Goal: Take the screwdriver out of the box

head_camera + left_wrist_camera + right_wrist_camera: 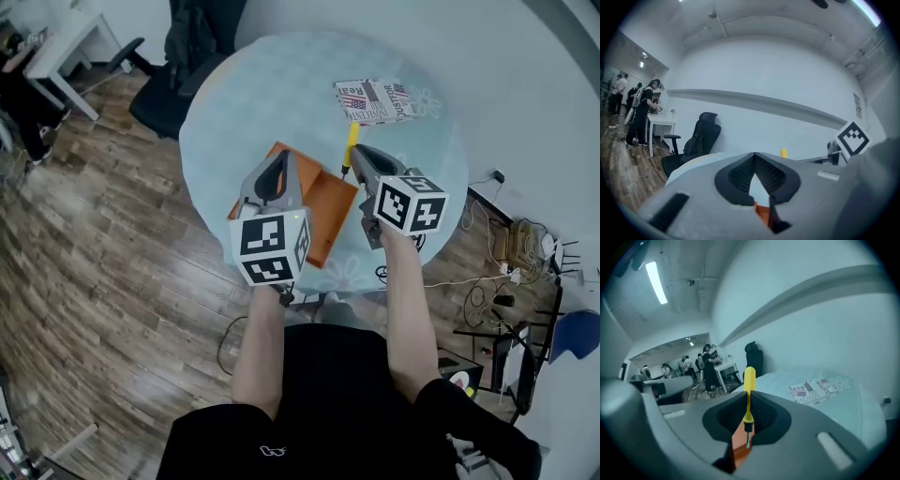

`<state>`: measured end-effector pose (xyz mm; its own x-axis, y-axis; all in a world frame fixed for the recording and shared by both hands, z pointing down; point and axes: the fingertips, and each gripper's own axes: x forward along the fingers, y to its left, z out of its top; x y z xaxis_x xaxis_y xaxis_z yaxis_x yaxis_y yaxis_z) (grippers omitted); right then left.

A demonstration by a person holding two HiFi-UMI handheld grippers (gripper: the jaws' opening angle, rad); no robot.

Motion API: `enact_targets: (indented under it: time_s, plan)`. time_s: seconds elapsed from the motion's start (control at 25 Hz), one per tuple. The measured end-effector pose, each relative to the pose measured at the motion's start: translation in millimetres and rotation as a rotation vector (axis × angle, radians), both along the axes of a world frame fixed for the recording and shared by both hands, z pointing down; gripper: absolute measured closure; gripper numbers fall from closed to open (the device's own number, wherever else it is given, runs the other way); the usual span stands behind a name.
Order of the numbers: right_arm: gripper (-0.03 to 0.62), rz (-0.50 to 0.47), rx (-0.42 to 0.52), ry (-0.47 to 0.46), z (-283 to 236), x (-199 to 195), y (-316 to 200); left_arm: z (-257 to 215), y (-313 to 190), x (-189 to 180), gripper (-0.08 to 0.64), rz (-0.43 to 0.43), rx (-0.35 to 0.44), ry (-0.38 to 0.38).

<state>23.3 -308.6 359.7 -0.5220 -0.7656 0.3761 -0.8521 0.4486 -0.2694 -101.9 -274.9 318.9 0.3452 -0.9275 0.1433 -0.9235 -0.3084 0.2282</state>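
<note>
A yellow-handled screwdriver (350, 143) is pinched in my right gripper (356, 152), handle pointing away, above the round table's (234, 103) middle. In the right gripper view the pads close on the screwdriver (749, 380) near its black collar, and the metal tip hangs toward the camera. The orange box (330, 208) lies open-topped on the table below and between both grippers; a strip of the box (739, 446) shows under the right jaws. My left gripper (280, 157) hovers over the box's left part with its tips (754, 157) meeting and nothing between them.
A printed paper pack (380, 100) lies on the table's far side. A black office chair (173, 66) stands beyond the table at left, with a white desk (66, 47) farther off. Cables and plugs (497, 272) lie on the wooden floor at right. People (642, 112) stand in the distance.
</note>
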Motion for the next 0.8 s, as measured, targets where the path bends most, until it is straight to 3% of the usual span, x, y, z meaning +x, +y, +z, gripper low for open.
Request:
enact_targets:
  time_s: [0.32, 0.56, 0.8]
  plan:
    - [0.557, 0.049, 0.285, -0.024, -105.6, 31.4, 15.4, -68.2, -12.2, 33.7, 0.558, 0.064, 0.152, -0.042]
    - [0.557, 0.075, 0.352, -0.073, -123.5, 52.2, 19.7, -84.6, -11.5, 53.5, 0.558, 0.101, 0.197, -0.066]
    - [0.557, 0.065, 0.375, -0.081, -128.0, 50.2, 22.6, -86.3, -7.8, 50.8, 0.558, 0.098, 0.204, -0.079]
